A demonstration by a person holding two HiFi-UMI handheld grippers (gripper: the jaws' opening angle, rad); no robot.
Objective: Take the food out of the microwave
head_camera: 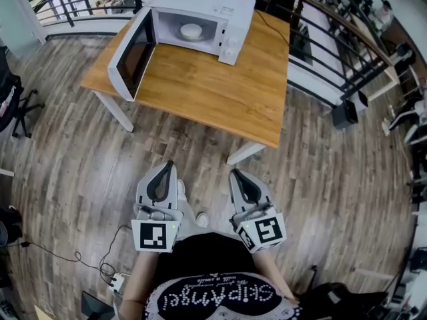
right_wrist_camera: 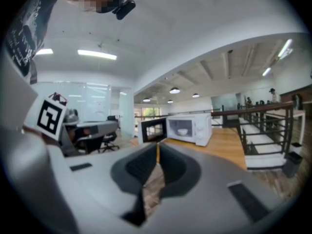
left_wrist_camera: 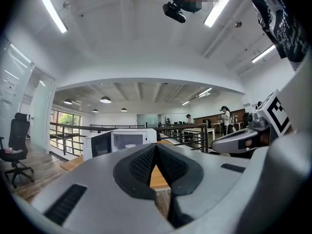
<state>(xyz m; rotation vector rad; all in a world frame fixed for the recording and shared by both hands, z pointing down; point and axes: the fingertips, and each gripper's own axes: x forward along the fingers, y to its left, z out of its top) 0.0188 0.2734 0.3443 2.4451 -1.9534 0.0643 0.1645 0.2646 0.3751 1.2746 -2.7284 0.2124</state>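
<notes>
Hanging shut and empty low in frame, the left gripper [head_camera: 167, 167] and right gripper [head_camera: 237, 174] look mid-approach; next, taking the bowl [head_camera: 191, 31] from the open microwave [head_camera: 230, 11], upper centre, needs jaws parted.

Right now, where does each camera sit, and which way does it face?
Head view: on the person's head, facing steeply down at the table and microwave; left gripper, right gripper and black shirt show.
Left gripper view: on the left gripper, facing along its shut jaws toward the microwave; right gripper at right.
Right gripper view: on the right gripper, along its shut jaws toward the microwave; left gripper at left.
Shared: all three show the open microwave.
</notes>
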